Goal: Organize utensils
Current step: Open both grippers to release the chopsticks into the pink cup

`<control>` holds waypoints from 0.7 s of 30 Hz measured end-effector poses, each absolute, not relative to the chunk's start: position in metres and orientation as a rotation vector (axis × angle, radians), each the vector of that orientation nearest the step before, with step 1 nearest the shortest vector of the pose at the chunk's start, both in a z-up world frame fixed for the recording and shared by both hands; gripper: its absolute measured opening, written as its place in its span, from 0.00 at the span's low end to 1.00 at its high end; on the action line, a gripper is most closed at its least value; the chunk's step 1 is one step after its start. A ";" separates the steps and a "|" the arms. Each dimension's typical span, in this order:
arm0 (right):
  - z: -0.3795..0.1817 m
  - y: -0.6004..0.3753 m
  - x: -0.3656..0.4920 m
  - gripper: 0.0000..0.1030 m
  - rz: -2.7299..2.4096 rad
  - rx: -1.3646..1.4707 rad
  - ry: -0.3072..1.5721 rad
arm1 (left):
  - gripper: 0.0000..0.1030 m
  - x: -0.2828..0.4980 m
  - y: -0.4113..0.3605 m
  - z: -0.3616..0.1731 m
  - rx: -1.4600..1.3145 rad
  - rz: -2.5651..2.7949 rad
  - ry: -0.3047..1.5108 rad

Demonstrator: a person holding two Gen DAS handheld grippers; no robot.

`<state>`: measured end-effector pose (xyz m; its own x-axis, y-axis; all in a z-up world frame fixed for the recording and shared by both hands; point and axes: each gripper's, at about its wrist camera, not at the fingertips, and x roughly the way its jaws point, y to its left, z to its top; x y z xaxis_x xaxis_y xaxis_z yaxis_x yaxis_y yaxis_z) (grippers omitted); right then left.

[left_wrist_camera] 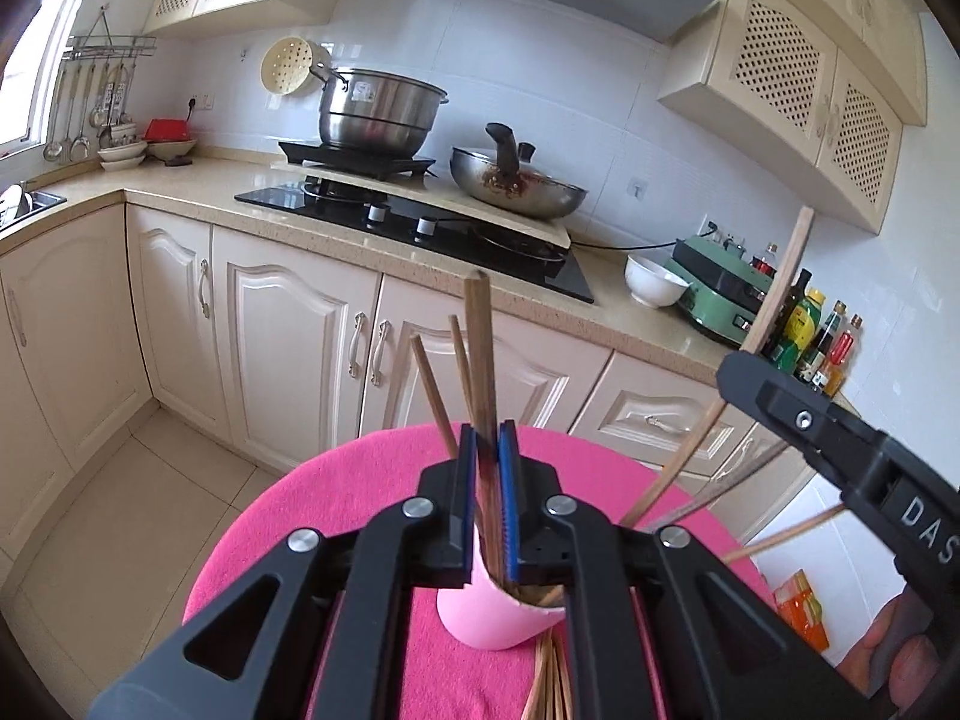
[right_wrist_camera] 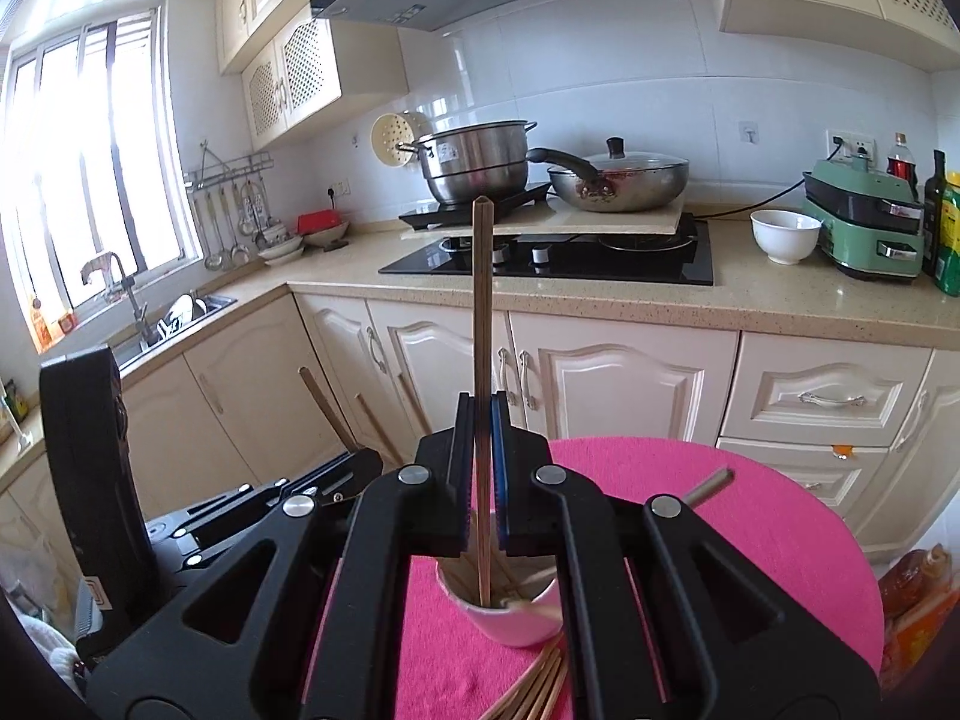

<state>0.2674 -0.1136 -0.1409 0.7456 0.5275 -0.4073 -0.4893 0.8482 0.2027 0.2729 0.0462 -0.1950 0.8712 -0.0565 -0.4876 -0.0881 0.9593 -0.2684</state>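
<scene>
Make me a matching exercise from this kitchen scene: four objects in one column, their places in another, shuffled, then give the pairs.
Things:
1. pink cup
2. steel pot
3. white bowl
4. ladles

Places:
A. hanging from the wall rack by the window
B. on the counter beside the green appliance
C. on the pink cloth, holding chopsticks
D. on the black induction plate

Pairs: 1-C, 2-D, 3-B, 4-A

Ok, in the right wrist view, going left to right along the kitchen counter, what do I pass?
Sink → red box → steel pot → frying pan → white bowl → green cooker → bottles.
</scene>
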 end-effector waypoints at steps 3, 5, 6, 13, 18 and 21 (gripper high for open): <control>-0.146 -0.109 0.257 0.06 0.557 0.040 0.472 | 0.08 0.269 0.047 -0.194 -0.312 0.005 0.530; -0.148 -0.108 0.251 0.06 0.556 0.021 0.474 | 0.08 0.264 0.043 -0.194 -0.295 -0.003 0.533; -0.149 -0.106 0.247 0.06 0.553 -0.003 0.471 | 0.08 0.261 0.042 -0.194 -0.293 -0.006 0.536; -0.161 -0.103 0.229 0.06 0.529 -0.063 0.480 | 0.10 0.249 0.042 -0.202 -0.296 0.008 0.587; -0.168 -0.103 0.227 0.06 0.501 -0.081 0.492 | 0.27 0.252 0.046 -0.206 -0.316 0.024 0.649; -0.163 -0.107 0.227 0.06 0.485 -0.058 0.484 | 0.28 0.251 0.047 -0.205 -0.318 0.024 0.666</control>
